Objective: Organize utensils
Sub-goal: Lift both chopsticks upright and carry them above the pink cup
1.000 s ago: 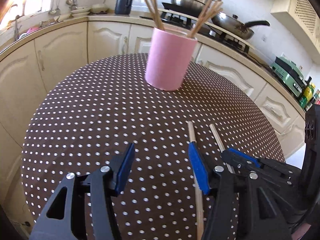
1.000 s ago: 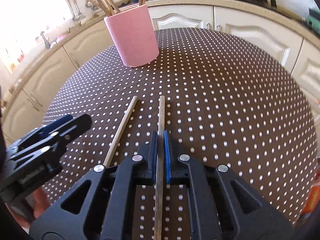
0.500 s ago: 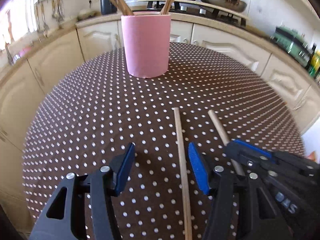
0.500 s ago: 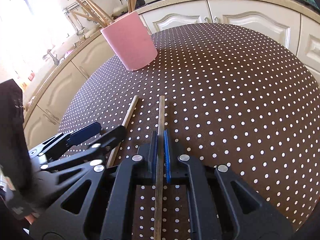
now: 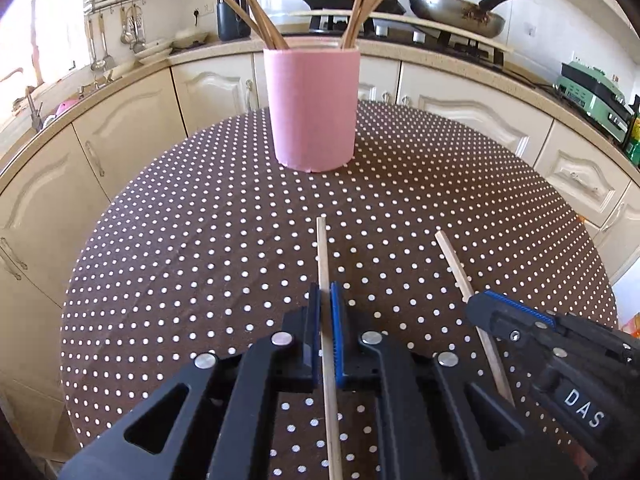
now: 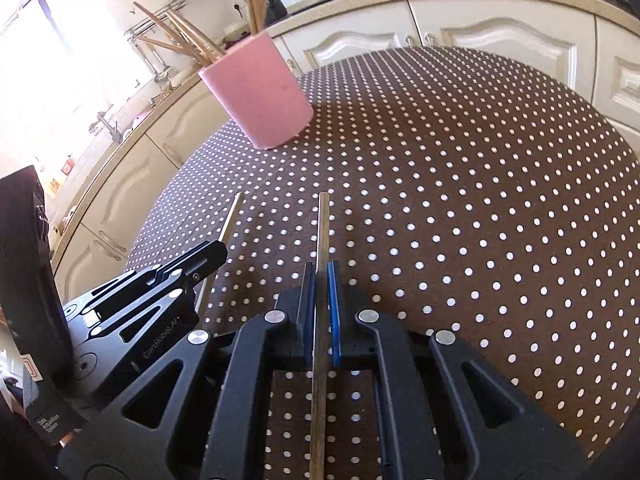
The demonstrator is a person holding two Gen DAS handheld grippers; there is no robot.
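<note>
A pink holder (image 5: 314,108) with several wooden chopsticks stands at the far side of the brown dotted table (image 5: 160,240). My left gripper (image 5: 325,292) is closing, and its blue pads press on a chopstick (image 5: 322,248) that points toward the holder. Just to its right, my right gripper (image 5: 486,310) is shut on a second chopstick (image 5: 452,260). In the right wrist view that gripper (image 6: 321,268) clamps its chopstick (image 6: 323,224). The left gripper (image 6: 214,250) with its own chopstick (image 6: 232,216) sits to the left there, and the holder (image 6: 260,96) is far left.
Cream cabinets (image 5: 128,120) and a counter curve closely around the round table. A wok (image 5: 456,12) and pot sit on the stove behind, and a green appliance (image 5: 592,96) is at the right. The table edge (image 5: 600,264) drops off at the right.
My left gripper shifted sideways until the loose chopstick lay between its open jaws, then closed on it. The right gripper kept its grip on the other chopstick.
</note>
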